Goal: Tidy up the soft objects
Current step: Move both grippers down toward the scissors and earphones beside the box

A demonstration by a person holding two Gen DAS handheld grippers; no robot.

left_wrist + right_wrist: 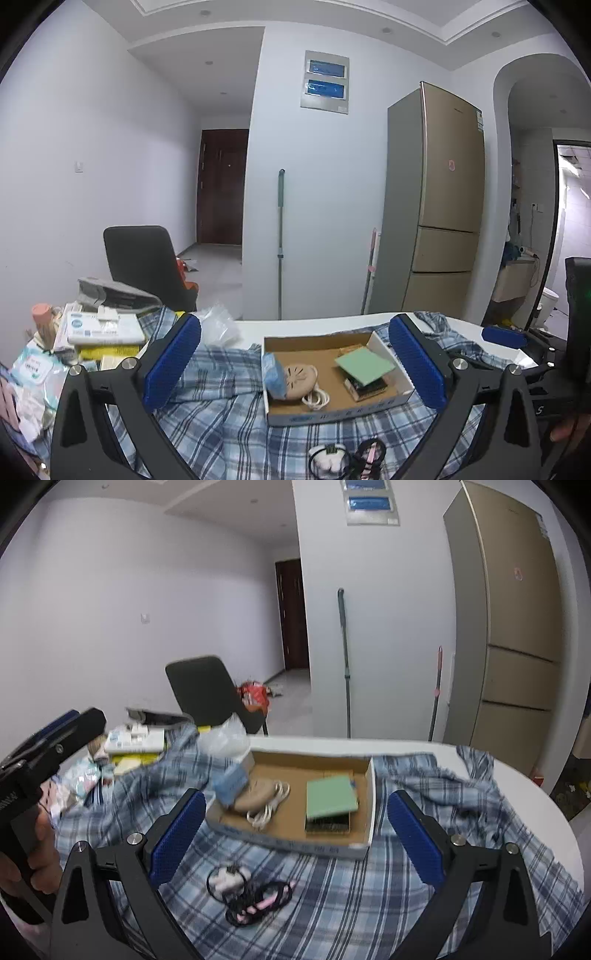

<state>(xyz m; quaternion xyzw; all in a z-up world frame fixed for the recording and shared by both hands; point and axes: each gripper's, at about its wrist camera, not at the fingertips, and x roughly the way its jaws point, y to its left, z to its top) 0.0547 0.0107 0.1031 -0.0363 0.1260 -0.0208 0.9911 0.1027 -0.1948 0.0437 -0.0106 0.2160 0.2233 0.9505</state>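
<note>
jaws: left gripper [293, 362] and right gripper [295, 834] both spread, empty | plaid shirt [332, 886] draped under cardboard box [364, 805] on surface | limp, light; pinch a free edge

This is looking like a lived-in home, an apartment's open room beside a kitchen: a tall gold three-door refrigerator [439, 206] is standing against the white wall, with a grey-handled mop [280, 240] leaning next to it. A dark brown wooden entrance door [221, 186] is closing off a short hallway, and a black high-backed chair [147, 262] is sitting behind the white worktop [314, 326], which is carrying a rumpled blue-and-white plaid cloth [218, 384] and household clutter.
</note>
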